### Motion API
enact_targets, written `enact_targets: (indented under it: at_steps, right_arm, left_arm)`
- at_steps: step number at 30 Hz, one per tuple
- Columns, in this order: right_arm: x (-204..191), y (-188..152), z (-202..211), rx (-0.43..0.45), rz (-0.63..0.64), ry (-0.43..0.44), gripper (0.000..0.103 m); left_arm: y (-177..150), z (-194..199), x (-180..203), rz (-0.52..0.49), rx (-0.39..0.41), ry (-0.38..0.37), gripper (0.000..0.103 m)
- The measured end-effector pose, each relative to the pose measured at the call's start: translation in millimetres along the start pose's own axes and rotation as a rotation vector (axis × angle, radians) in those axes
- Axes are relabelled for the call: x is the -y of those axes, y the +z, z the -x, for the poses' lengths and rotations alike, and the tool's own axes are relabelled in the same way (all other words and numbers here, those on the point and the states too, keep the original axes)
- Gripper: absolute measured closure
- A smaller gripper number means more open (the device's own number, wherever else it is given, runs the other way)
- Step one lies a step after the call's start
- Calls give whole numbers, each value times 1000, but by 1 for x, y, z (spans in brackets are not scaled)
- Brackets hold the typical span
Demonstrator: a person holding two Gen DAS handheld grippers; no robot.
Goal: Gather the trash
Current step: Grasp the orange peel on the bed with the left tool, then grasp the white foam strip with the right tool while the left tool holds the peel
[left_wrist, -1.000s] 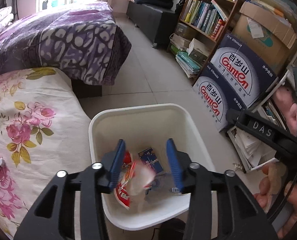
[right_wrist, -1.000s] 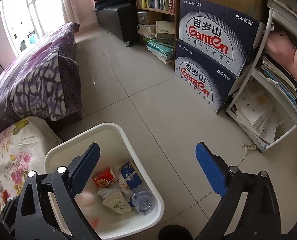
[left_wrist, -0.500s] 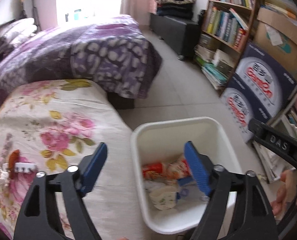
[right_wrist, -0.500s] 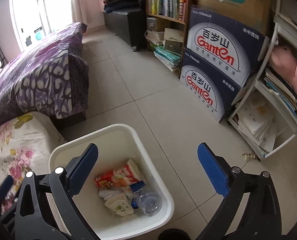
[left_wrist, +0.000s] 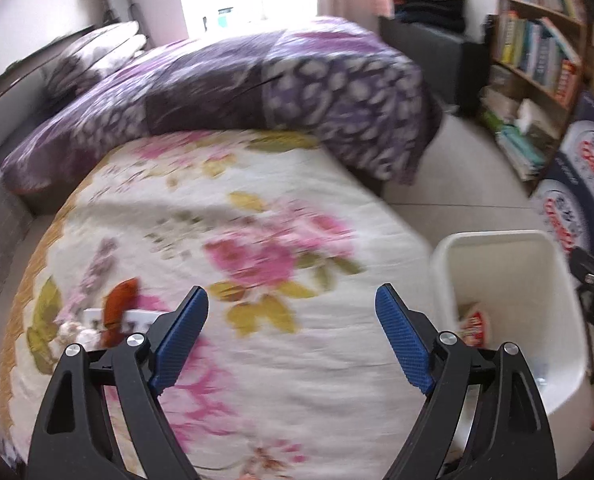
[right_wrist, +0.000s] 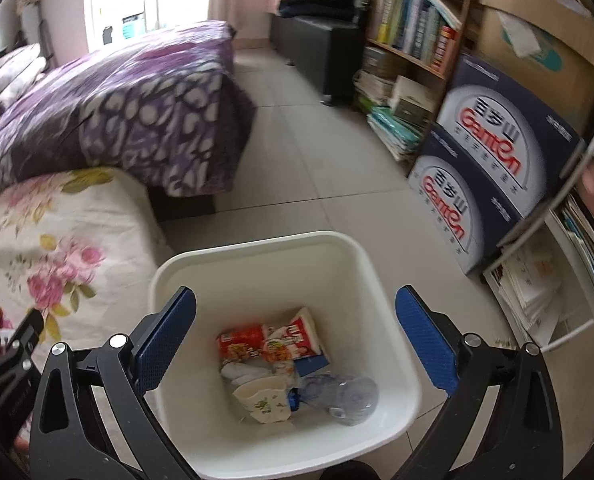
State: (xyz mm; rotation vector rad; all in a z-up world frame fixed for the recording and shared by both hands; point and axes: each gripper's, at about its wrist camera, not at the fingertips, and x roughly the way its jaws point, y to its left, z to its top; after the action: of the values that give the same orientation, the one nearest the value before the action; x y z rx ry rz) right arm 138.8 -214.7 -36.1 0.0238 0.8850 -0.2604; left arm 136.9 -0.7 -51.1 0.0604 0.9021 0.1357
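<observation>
Two tools are in view, both with blue-padded jaws spread wide and holding nothing. The left tool (left_wrist: pixel 291 336) hangs over the floral-print bed sheet (left_wrist: pixel 257 208). At its 9 o'clock, small litter lies on the sheet: a brown wrapper-like scrap (left_wrist: pixel 119 300) and pale bits beside it, too blurred to identify. The white square plastic bin (left_wrist: pixel 501 276) stands at its 3 o'clock, beside the bed. The right tool (right_wrist: pixel 295 332) hangs directly above that bin. Inside lie red-and-white snack wrappers (right_wrist: pixel 273 338), a cream paper cup (right_wrist: pixel 263 398), a crushed clear plastic bottle (right_wrist: pixel 343 394) and a small blue carton (right_wrist: pixel 311 364). Dark blue printed cardboard boxes (right_wrist: pixel 493 152) stand at 2 o'clock on the floor.
</observation>
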Motion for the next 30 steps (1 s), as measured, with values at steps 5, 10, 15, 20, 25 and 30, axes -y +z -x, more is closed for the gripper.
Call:
enact_targets:
  at_steps: [5,10,15,20,25,30]
  right_arm:
    - [-30,-3,0,-8,55,34,7]
    - [-61,-9,3,-11,112,88,7]
    - [-94,-16,3,-10,201,173,7]
    - [-134,-24,4,-10,310,327,7]
    - [-185,-34,13,25,512,546,7]
    - [-221,-42,13,-6,616,693,7]
  left_arm:
    - [-4,-17,-51,70,-40,67,20]
    - [-5,-35,-100,166,-81,101,20]
    - [-6,-52,-131,195,-108,124,22]
    - [-11,-73,-152,195,-154,110,46]
    - [-17,-83,-158,133,-171,71,76]
    - [-20,-76,-176,175,-158,22,81]
